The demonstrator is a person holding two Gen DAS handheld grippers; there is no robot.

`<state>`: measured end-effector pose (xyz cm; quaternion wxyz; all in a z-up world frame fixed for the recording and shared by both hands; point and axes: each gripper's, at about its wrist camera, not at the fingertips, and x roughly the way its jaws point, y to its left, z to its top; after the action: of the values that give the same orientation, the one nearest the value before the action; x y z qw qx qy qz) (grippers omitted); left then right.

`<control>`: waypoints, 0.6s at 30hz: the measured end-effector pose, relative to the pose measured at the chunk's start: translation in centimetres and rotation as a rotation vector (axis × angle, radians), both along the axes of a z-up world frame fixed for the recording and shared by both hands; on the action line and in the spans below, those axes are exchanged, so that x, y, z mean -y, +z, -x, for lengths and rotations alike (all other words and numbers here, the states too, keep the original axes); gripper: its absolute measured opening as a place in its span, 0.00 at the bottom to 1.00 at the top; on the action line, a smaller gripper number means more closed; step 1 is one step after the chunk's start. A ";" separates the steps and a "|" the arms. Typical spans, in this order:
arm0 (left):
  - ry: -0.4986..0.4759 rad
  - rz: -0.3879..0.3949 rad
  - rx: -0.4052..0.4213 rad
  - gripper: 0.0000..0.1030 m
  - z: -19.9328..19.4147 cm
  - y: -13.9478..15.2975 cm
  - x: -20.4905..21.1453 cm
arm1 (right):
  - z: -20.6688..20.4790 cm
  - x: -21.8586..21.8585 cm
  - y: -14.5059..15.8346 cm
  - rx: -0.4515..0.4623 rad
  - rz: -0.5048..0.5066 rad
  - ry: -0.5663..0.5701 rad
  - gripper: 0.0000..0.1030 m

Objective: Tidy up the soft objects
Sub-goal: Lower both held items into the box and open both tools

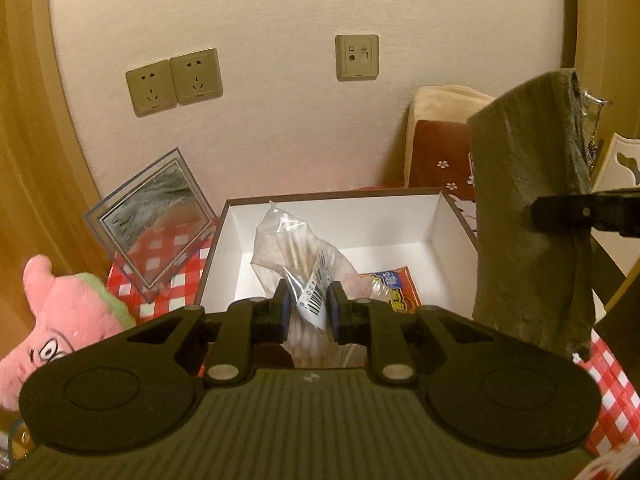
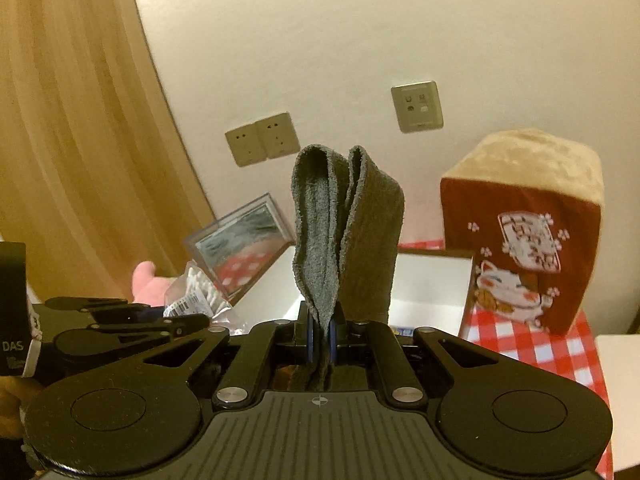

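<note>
Grey towel (image 2: 344,232) clamped upright in right gripper (image 2: 321,340), white box (image 2: 432,280) just ahead below; left gripper (image 1: 308,312) pinches plastic bag (image 1: 296,256).

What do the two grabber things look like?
Both look alike. The left gripper and right gripper are black, with angled arms, silver round bolts and two big round discs at the base. A ribbed dark plate sits between the discs, with a small white mark in the middle. The fingers carry thin blue pads. White letters "DAS" show on a black part beside the left gripper.
</note>
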<state>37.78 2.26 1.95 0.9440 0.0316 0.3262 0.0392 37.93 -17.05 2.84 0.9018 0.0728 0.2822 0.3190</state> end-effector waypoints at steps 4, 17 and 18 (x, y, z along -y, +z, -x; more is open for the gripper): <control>-0.005 -0.002 -0.015 0.17 -2.2 -0.3 -0.3 | -2.1 -0.7 -0.2 0.003 0.016 -0.013 0.07; -0.026 0.017 -0.093 0.17 -8.6 -2.9 -0.4 | -8.4 -2.9 -3.7 -0.064 0.113 -0.050 0.07; -0.028 0.020 -0.100 0.17 -9.1 -3.1 -0.4 | -8.7 -3.0 -4.0 -0.071 0.118 -0.052 0.07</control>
<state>46.85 2.65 -1.19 0.9273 0.0286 0.3727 0.0211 46.68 -14.07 -1.14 0.9020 0.0382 0.3303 0.2753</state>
